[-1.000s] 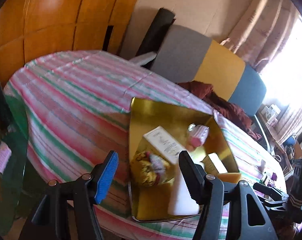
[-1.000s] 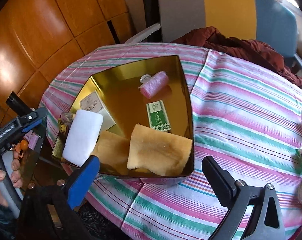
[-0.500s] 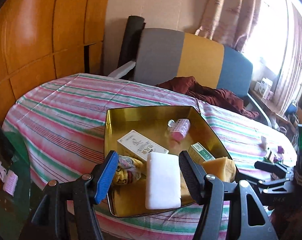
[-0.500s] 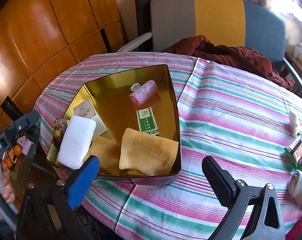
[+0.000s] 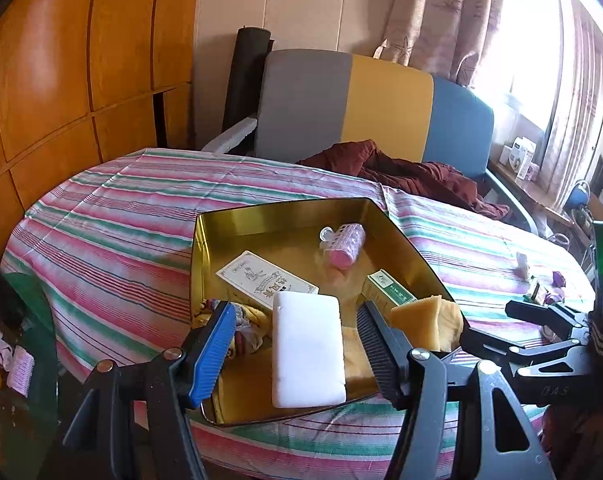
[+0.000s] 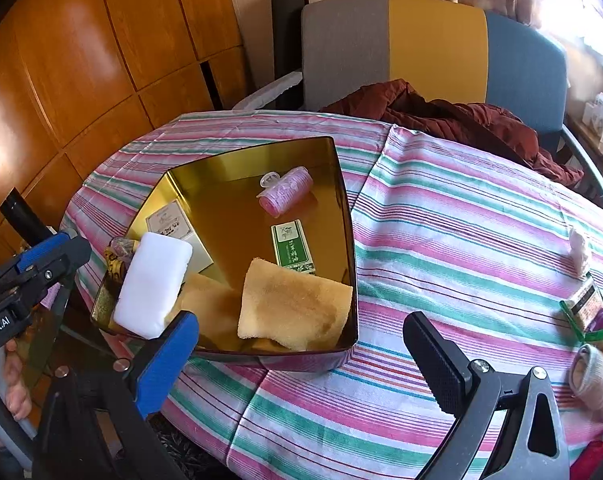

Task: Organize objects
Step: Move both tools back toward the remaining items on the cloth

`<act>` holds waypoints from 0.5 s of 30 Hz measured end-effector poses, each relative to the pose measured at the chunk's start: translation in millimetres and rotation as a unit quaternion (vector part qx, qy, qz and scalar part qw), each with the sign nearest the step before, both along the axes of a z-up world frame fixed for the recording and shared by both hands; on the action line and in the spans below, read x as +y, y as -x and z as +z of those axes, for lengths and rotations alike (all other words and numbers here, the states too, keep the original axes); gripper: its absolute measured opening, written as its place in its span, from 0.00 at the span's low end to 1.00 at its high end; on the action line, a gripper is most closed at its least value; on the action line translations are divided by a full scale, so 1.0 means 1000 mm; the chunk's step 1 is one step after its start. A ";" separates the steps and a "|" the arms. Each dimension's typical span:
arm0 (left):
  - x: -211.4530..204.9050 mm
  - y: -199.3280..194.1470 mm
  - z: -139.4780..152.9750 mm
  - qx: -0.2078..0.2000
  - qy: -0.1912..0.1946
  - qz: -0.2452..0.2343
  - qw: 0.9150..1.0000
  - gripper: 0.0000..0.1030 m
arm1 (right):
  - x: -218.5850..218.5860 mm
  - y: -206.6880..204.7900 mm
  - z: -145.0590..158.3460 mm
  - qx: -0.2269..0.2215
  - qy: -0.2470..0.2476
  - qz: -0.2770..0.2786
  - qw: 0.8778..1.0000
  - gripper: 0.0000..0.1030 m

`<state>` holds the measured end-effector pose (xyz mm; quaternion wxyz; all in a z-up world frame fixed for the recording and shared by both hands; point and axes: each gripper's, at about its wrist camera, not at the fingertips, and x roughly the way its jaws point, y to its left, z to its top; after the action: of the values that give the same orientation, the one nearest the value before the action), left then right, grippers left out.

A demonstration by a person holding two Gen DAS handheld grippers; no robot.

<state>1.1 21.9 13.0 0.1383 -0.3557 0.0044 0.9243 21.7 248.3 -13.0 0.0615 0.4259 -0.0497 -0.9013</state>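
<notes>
Tongs on the left (image 5: 293,344) and right (image 6: 301,350) both gape, gripping nothing. Gold tin (image 6: 347,216) on the striped surface (image 6: 461,240) holds a white sponge (image 6: 153,284) at 8 o'clock, yellow cloth (image 6: 293,304) at 6, green box (image 6: 292,247) centrally, pink roller (image 6: 287,196) at 12.

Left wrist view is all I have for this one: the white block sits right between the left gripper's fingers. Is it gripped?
Observer: No. The right wrist view shows the left gripper outside the gold tin, apart from the white block, which rests on the tin's edge.
Operator: And the right gripper's jaws?
Observer: The right gripper is open with nothing held, above the striped tablecloth in front of the tin.
</notes>
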 end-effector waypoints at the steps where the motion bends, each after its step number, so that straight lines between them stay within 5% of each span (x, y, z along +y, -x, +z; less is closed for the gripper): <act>1: 0.000 0.000 0.000 0.000 0.002 0.000 1.000 0.62 | 0.000 0.000 0.000 0.001 0.000 -0.001 1.000 1.00; 15: 0.028 -0.011 0.013 0.047 0.058 -0.022 0.997 0.62 | 0.009 -0.002 -0.002 -0.003 0.001 -0.013 1.000 1.00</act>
<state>12.3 50.0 25.7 0.1379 -0.3191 0.0723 0.9348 23.9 256.9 -15.3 0.0503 0.4278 -0.0558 -0.9008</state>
